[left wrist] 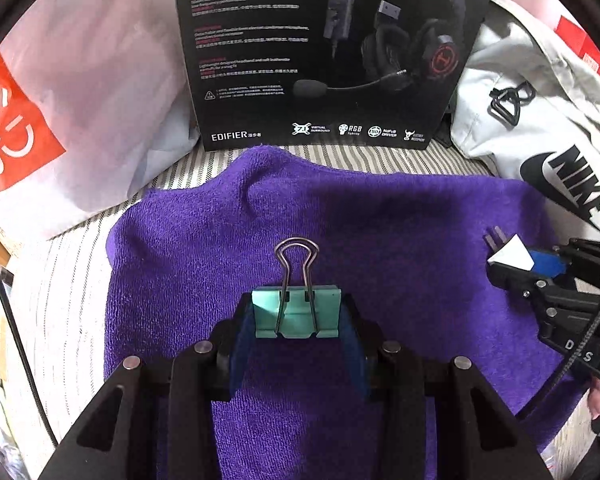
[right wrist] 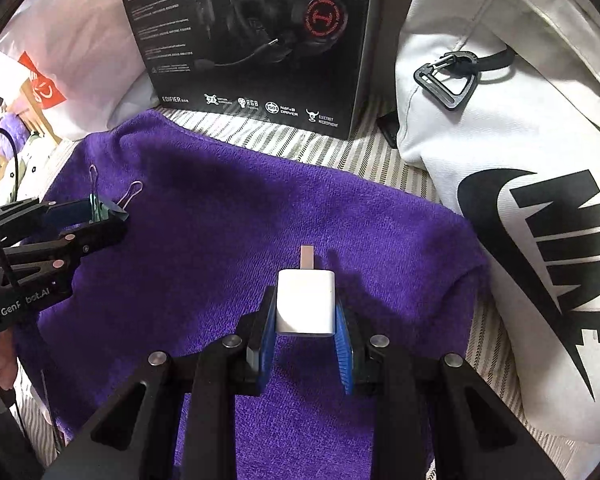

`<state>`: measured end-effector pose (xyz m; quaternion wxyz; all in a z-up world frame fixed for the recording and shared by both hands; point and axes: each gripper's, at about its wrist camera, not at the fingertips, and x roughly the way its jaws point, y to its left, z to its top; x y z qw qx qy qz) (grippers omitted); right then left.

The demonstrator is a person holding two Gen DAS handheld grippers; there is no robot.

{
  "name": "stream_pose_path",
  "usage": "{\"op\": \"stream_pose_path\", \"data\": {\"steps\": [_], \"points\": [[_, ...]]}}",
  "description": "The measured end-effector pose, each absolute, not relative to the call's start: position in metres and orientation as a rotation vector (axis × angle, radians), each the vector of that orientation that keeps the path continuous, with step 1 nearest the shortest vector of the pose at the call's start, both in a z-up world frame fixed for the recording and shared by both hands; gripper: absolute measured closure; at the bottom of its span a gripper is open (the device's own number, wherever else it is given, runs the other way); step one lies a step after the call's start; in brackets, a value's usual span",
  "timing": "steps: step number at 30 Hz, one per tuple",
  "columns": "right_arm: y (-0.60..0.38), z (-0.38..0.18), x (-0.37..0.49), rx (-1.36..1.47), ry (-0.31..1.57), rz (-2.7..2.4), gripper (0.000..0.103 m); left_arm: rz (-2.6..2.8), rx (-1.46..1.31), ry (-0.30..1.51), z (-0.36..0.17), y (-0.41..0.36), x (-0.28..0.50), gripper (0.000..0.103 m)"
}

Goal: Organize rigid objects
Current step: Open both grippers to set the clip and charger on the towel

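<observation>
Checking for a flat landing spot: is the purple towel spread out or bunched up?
Spread out. The purple towel lies open across the striped cover, with one raised wrinkle.

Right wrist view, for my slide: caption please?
Right gripper clamps a white charger above a purple towel; left gripper holds a binder clip.

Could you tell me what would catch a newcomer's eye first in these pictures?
A purple towel fills the middle. Over it, the left gripper clamps a mint-green binder clip and the right gripper a white charger plug. Behind stands a black headset box.
</observation>
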<state>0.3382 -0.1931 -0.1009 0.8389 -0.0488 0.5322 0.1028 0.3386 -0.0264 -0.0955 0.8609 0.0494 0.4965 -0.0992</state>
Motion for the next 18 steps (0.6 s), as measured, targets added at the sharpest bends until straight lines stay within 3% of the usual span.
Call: {"op": "stream_pose_path", "data": {"steps": [2, 4, 6, 7, 13, 18], "points": [[-0.193, -0.101, 0.338, -0.104, 1.128, 0.224, 0.074, -0.202, 0.122, 1.041, -0.097, -0.03, 0.339, 0.063], [-0.194, -0.101, 0.336, -0.097, 1.136, 0.244, 0.066, -0.203, 0.128, 1.044, -0.097, -0.033, 0.338, 0.059], [-0.193, -0.103, 0.338, -0.076, 1.145, 0.291, 0.036, -0.202, 0.134, 1.049, -0.098, -0.034, 0.338, 0.054], [-0.191, -0.105, 0.337, -0.08, 1.151, 0.314, 0.03, -0.197, 0.132, 1.05, -0.098, -0.033, 0.337, 0.052], [-0.184, -0.107, 0.333, -0.135, 1.138, 0.305, 0.029, -0.216, 0.113, 1.065, -0.1, -0.032, 0.329, 0.039], [-0.2, -0.086, 0.326, -0.033, 1.115, 0.285, 0.029, -0.233, 0.095, 1.095, -0.093, -0.024, 0.314, 0.039]]}}
